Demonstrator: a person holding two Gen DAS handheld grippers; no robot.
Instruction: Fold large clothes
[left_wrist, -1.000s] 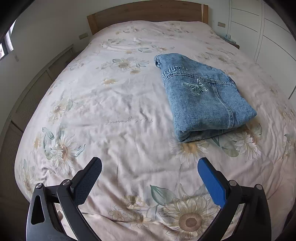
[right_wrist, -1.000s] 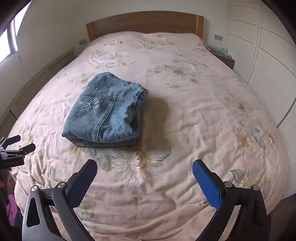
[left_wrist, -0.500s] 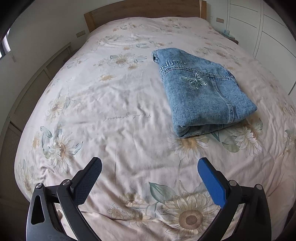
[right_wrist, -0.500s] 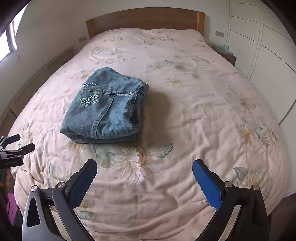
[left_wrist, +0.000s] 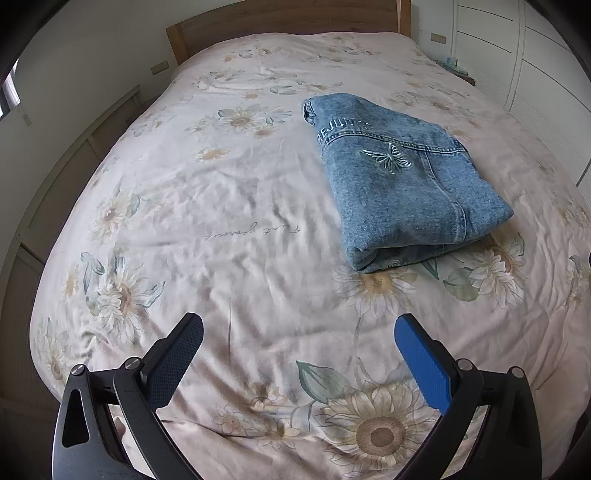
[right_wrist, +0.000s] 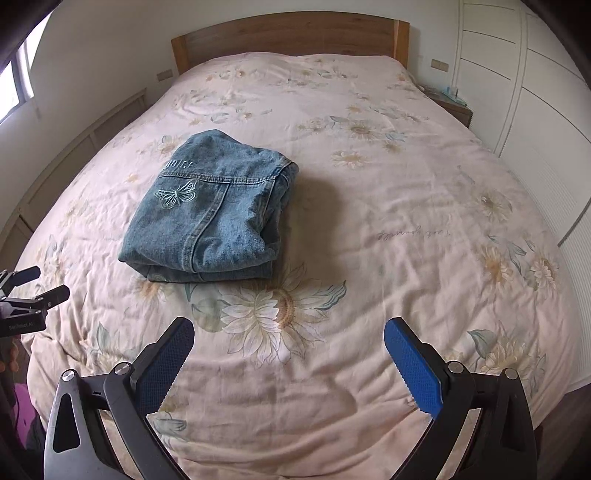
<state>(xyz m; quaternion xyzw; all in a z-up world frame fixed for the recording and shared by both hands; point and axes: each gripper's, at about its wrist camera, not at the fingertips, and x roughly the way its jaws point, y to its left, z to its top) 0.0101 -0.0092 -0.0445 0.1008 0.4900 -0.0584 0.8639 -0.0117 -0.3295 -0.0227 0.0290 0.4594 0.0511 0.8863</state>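
Folded denim garment (left_wrist: 406, 184) lying on flowered bedspread (left_wrist: 240, 229). Well short of garment: left gripper (left_wrist: 298, 334) and right gripper (right_wrist: 289, 338), both spread wide, holding nothing.

Denim garment (right_wrist: 210, 210) lettering partly hidden in fold

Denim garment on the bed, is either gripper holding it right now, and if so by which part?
Nothing is held. The left gripper and right gripper are both open and apart from the folded denim garment, which lies on the bedspread.
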